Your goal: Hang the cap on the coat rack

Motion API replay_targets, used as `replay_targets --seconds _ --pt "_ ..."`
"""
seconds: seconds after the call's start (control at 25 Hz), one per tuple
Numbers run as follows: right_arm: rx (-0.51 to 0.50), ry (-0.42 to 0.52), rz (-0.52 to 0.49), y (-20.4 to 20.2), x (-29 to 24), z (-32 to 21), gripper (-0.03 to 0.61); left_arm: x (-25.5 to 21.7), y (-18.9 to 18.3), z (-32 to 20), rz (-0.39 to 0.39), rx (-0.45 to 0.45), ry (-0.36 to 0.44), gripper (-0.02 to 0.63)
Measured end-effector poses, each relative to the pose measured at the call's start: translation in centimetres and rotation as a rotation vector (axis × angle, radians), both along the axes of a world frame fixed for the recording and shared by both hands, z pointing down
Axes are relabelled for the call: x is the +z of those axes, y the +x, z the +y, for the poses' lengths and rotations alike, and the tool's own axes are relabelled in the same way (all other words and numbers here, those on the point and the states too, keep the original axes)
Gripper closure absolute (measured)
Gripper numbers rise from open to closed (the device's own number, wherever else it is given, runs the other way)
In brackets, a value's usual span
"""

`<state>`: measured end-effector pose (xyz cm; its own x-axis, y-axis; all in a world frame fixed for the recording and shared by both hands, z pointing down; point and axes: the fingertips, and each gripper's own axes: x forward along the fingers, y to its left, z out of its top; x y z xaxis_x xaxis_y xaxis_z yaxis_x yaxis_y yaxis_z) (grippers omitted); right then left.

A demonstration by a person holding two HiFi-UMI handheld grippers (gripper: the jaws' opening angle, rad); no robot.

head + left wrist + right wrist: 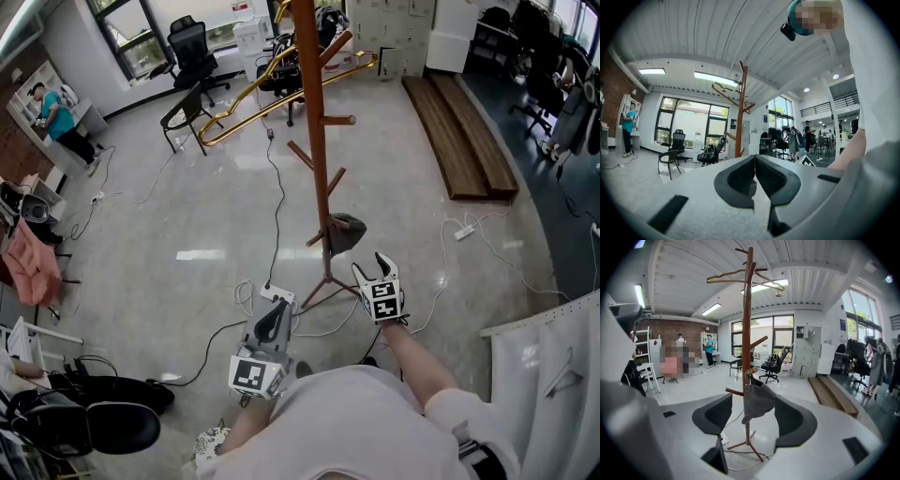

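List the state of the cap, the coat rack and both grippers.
cap: hanging on a low peg of the rack, held by no gripper
coat rack: upright on the floor
left gripper: shut, empty
right gripper: open, pads off the cap

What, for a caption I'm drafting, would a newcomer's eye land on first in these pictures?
The tall wooden coat rack stands mid-floor in an open office, with a grey cap hanging on one of its low pegs. Just short of the cap, the right gripper is open and empty. The left gripper is shut, nearer the person's body.
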<state>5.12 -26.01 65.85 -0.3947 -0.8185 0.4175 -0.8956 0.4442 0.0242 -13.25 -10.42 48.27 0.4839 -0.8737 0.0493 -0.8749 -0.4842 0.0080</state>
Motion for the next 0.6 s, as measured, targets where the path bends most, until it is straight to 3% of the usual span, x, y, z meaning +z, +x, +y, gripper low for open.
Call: replay_targets --seconds 0.6 --pt "-0.017 0.031 -0.001 0.0 -1.3 -0.1 0.333 0.0 0.3 -0.4 0.008 0.01 -0.006 0.603"
